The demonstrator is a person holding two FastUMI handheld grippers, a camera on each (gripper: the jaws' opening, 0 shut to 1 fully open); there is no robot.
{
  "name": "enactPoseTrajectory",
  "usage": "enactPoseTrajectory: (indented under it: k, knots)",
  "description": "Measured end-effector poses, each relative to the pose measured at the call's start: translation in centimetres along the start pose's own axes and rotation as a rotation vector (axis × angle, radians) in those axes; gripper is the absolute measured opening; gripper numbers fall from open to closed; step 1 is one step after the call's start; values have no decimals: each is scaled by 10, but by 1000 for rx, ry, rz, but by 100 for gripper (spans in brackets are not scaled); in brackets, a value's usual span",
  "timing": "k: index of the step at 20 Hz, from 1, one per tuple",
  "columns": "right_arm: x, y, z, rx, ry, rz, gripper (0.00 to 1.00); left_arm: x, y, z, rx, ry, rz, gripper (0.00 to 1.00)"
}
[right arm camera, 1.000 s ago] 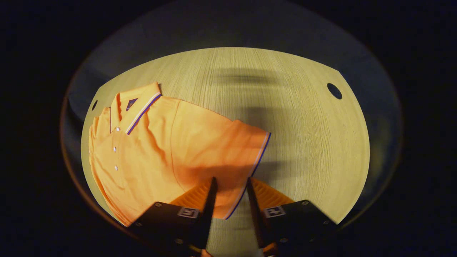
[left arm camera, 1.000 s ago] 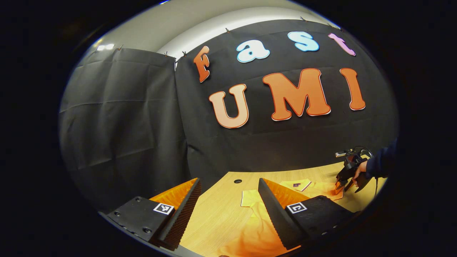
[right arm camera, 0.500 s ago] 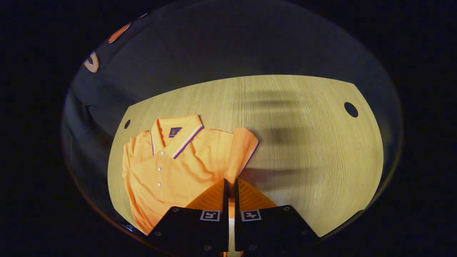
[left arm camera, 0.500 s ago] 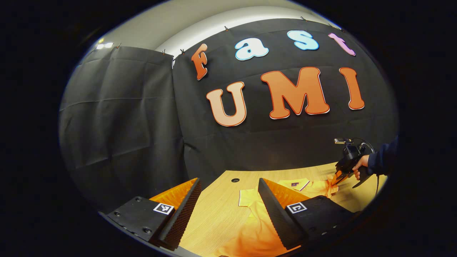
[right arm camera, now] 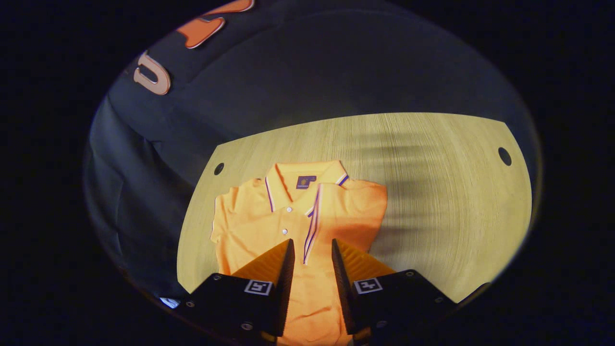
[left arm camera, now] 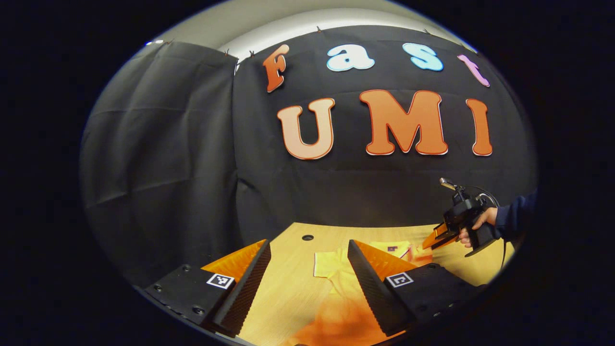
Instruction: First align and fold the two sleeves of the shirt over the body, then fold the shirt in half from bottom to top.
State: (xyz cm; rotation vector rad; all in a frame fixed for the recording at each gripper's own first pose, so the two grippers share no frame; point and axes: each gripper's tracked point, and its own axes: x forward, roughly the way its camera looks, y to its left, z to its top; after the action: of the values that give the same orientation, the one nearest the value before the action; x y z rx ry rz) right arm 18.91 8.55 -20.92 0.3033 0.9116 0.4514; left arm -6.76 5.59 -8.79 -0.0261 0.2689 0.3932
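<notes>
Shirt (right arm camera: 288, 226) flat on table (right arm camera: 432, 192) (one sleeve (right arm camera: 346, 211) folded over), right gripper (right arm camera: 310, 269) fingers parted, left gripper (left arm camera: 307, 283) fingers spread.

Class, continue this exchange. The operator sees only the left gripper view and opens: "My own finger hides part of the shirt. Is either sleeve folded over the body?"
Observer: Yes. In the right gripper view one sleeve lies folded over the shirt, with its cuff stripe running down beside the buttons.
Operator: And the second one?
Observer: The other sleeve lies spread out flat on the table, not folded.
Operator: Is the right hand gripping cloth?
Observer: No. The right tongs are open above the shirt's front, with nothing pinched between them.
</notes>
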Motion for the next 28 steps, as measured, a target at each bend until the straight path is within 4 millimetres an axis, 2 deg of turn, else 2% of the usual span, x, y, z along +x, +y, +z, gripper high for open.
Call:
enactPoseTrajectory:
  k: [1,2,3,4,7,10,16,17,18,21,26,28]
  knots:
    - [-5,1,0,-11,-8,-14,52,13,3,-8,-14,26,-18,99]
    - [-11,1,1,-17,-19,-29,48,26,7,-17,-23,50,-35,99]
    - [-18,2,2,-18,-41,-43,51,41,11,-23,-28,78,-53,99]
    - [-26,3,4,-15,-66,-58,65,59,12,-29,-30,102,-69,99]
    - [-48,5,9,-5,-149,-104,77,108,20,-41,-26,171,-114,99]
    - [-75,2,8,6,-222,-172,89,157,22,-65,-33,268,-176,99]
    - [-132,-8,-17,64,-343,-308,94,237,12,-135,-54,583,-249,96]
    - [-142,-9,-24,69,-361,-328,94,247,9,-148,-52,650,-264,99]
    - [-150,-10,-30,74,-372,-341,94,256,5,-160,-56,716,-266,96]
    - [-171,-13,-51,85,-383,-375,94,276,-9,-192,-52,880,-266,96]
    - [-200,-21,-73,76,-423,-424,95,302,-22,-218,0,1010,-229,96]
    - [-210,-22,-82,75,-434,-447,95,302,-25,-233,6,1073,-219,96]
